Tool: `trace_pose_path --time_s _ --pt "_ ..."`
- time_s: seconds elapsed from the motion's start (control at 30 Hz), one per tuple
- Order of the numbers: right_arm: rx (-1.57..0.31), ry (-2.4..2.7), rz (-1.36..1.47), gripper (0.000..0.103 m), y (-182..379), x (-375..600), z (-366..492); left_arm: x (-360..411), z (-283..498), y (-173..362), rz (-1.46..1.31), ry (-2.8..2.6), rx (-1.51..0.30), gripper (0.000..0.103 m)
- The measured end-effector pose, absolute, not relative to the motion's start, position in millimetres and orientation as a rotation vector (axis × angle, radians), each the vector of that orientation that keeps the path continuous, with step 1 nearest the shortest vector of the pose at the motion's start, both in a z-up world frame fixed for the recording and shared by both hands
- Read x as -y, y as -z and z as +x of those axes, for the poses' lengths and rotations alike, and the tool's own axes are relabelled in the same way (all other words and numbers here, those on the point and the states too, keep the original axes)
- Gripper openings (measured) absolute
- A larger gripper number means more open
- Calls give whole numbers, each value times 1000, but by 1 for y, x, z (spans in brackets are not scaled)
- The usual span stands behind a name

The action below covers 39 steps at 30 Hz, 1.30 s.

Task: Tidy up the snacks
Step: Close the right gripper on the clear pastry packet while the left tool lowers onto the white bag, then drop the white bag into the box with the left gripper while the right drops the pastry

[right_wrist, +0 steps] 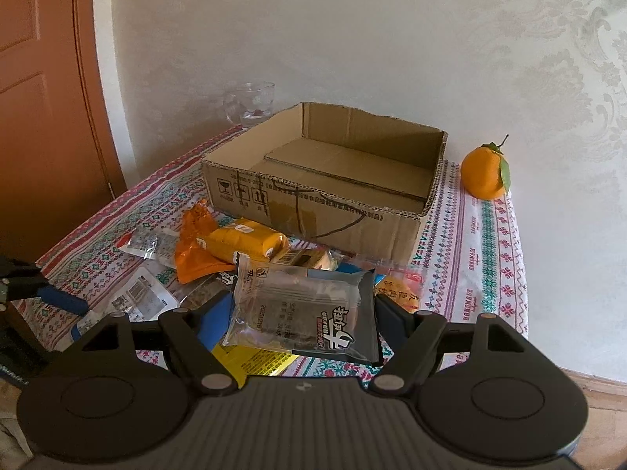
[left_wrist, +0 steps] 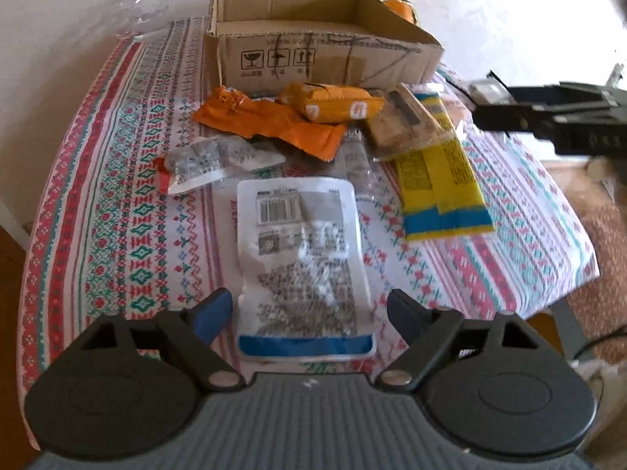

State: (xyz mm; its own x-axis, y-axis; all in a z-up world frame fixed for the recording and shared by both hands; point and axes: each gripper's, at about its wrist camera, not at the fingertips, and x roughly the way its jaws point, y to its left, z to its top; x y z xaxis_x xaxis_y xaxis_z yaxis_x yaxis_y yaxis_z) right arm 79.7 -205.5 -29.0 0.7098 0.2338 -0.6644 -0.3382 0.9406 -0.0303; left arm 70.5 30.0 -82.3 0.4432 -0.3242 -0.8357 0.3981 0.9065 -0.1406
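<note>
My left claw (left_wrist: 305,313) hangs spread wide over the worktop (left_wrist: 117,196), its blue-tipped fingers (left_wrist: 213,313) standing clear on either side of a white packet (left_wrist: 301,258) with a blue bottom edge; the packet lies flat on the patterned cloth and nothing presses on it. My right claw (right_wrist: 301,321) is clenched on a clear packet with a dark printed end (right_wrist: 305,313), held up off the worktop above the rest of the pile. Past the white packet I see a small clear packet (left_wrist: 219,160) with a red corner, a flat orange wrapper (left_wrist: 270,121), a plump orange pack (left_wrist: 329,102) lying partly on it, a brownish clear packet (left_wrist: 403,121) and a yellow packet (left_wrist: 443,188) with blue ends. The cardboard box (right_wrist: 325,196) sits behind them, open at the top, only a flat card sheet on its floor. An orange fruit (right_wrist: 486,172) stands beside the box's right end, a glass cup (right_wrist: 250,103) behind its left corner.
</note>
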Motion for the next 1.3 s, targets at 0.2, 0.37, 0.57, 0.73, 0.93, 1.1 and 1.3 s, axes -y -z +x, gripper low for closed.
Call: trace_pose_path --time_s 0.2,0.37,0.57,0.73,0.93,1.1,1.3 --pt "-692 -343 -159 81 25 208 78 -7 74 88 136 340 -993 91" --pt "-675 -360 -170 81 21 212 75 -7 72 87 115 277 -974 78" --pt "-658 -381 -175 81 17 211 74 -12 69 84 95 246 -975 74" --pt "-653 -392 -184 81 16 207 71 -17 59 69 100 260 -949 74" --pt "-662 -395 -193 81 17 204 75 -26 62 47 104 295 -946 74" --pt "-659 -401 -216 81 15 201 83 -27 86 25 112 334 -920 74" --pt "-649 -393 -230 81 9 200 101 -18 133 -3 114 383 -865 74"
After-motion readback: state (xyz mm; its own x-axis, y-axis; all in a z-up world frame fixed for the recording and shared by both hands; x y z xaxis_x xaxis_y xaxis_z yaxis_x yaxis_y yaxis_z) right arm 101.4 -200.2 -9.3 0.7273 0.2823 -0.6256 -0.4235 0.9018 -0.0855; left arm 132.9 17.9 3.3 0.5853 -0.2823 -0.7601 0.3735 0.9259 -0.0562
